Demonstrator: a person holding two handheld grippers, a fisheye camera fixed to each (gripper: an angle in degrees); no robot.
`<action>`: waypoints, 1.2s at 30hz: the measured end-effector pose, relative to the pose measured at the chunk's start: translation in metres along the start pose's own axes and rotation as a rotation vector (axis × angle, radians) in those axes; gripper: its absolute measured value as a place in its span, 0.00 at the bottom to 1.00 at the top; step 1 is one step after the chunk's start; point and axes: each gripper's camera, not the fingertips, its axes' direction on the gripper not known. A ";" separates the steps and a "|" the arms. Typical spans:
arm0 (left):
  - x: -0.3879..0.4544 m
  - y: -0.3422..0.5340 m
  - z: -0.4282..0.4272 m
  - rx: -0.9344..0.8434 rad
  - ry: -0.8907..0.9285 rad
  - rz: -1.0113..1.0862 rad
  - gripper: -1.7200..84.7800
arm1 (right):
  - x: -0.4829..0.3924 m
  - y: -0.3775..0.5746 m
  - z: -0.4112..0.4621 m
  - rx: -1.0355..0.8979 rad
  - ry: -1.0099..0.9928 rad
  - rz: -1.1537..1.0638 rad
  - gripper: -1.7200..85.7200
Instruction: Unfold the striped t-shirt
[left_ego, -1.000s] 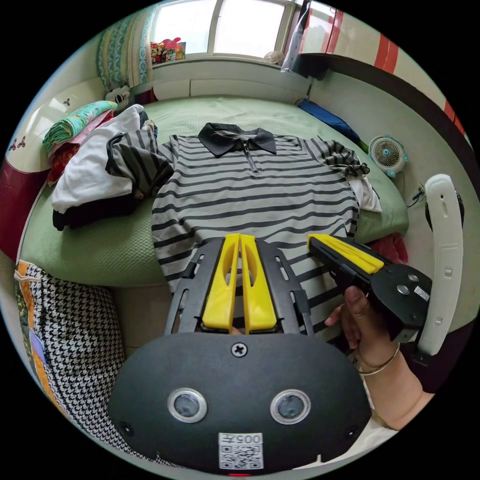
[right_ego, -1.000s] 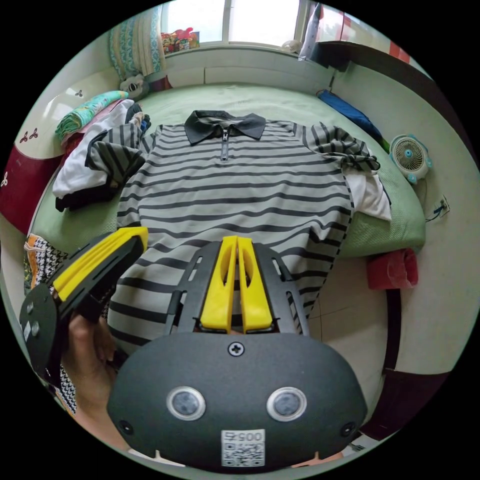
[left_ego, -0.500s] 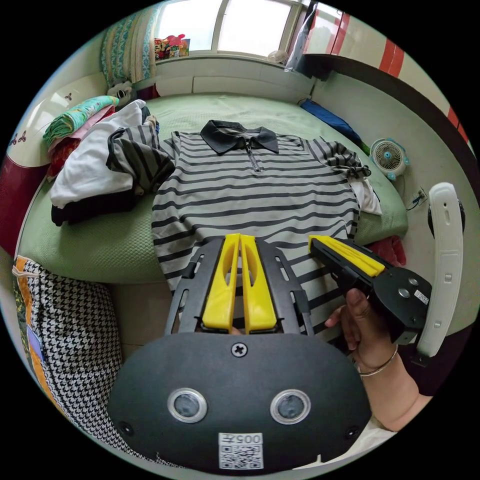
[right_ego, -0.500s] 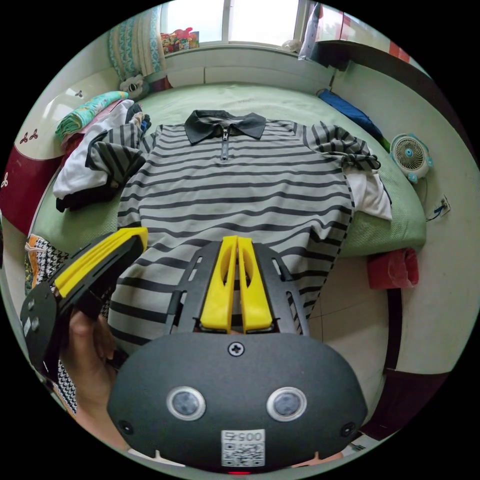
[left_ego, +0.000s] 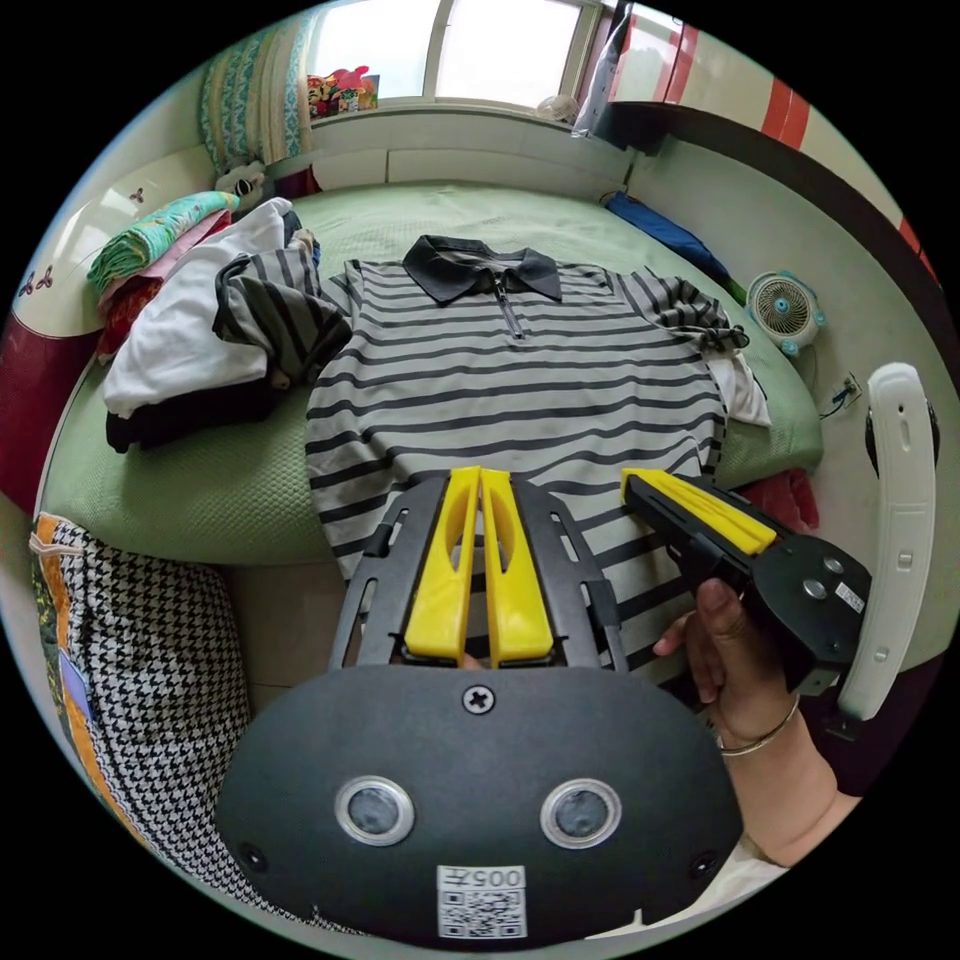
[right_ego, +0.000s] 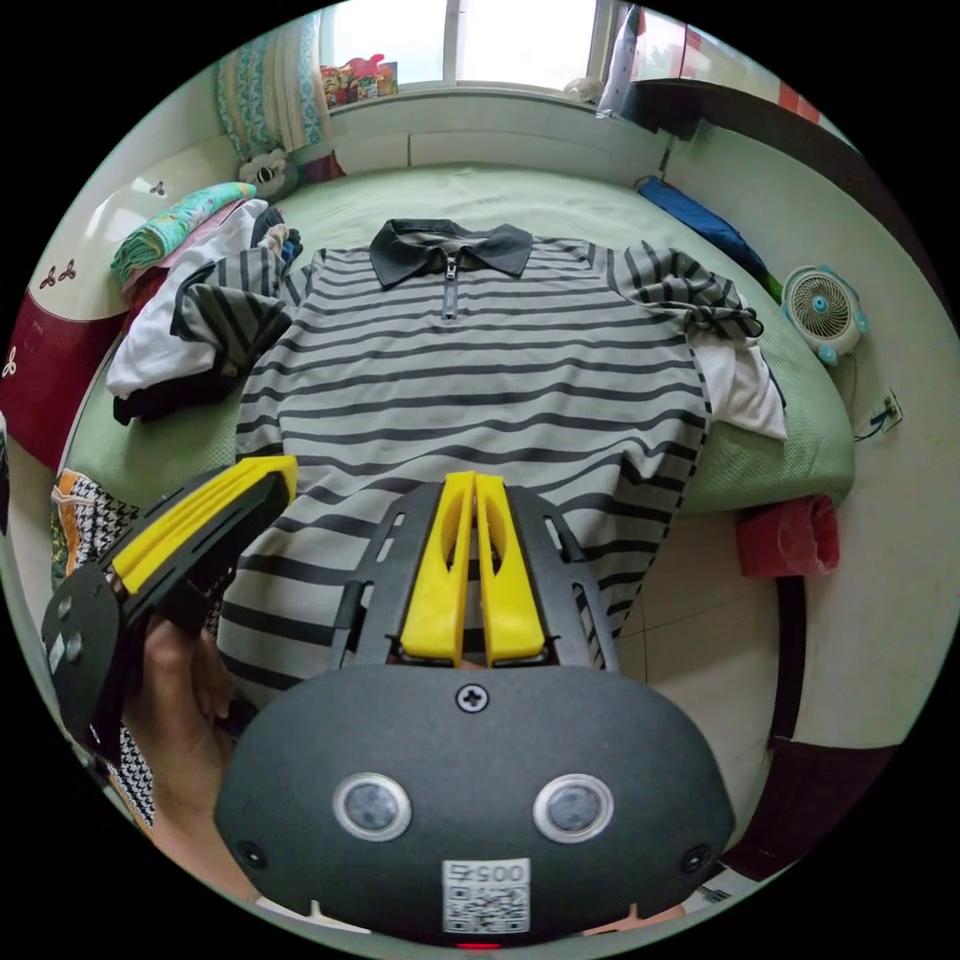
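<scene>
In the left gripper view, the left gripper (left_ego: 479, 480) is nearest to the camera, and its two yellow jaws are pressed together with nothing between them. It hangs above the lower part of the striped t-shirt (left_ego: 510, 385) and I cannot tell if it touches the cloth. Just beside it is the right gripper (left_ego: 632, 484), held by a hand (left_ego: 722, 650) with a thin bracelet on the wrist. Its yellow jaws are also closed and empty, with the tip over the hem area of the shirt.

In the right gripper view, the right gripper (right_ego: 474, 488) has its jaws together in the same way, holding nothing, above the lower part of the striped t-shirt (right_ego: 470, 390). The left gripper (right_ego: 283, 468) comes in from the side, closed, near the edge of the shirt, with a hand (right_ego: 185, 690) under it.

The shirt lies spread open and front side up on the green bed (left_ego: 180, 490), with its lower part hanging over the near edge. The dark collar (left_ego: 480, 268) with a zipper is at the far end. One sleeve is bunched over a pile of clothes (left_ego: 185, 335), and the other sleeve is crumpled over a white cloth (right_ego: 740, 390) at the bed's edge.

On the floor beside the bed there are a red object (right_ego: 788, 537) and, further, a small fan (right_ego: 824, 310). A houndstooth fabric (left_ego: 150, 680) hangs near the bed. Behind the bed is a window (left_ego: 440, 45).
</scene>
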 end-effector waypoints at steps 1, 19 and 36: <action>0.000 0.000 0.000 0.001 0.002 -0.001 0.01 | 0.000 0.000 0.000 0.001 -0.001 0.000 0.01; -0.007 -0.004 0.006 -0.004 0.023 -0.010 0.01 | 0.007 0.001 0.002 -0.004 -0.002 0.000 0.01; -0.013 -0.007 0.012 -0.011 0.028 -0.030 0.01 | 0.012 0.003 0.005 -0.012 -0.010 -0.008 0.01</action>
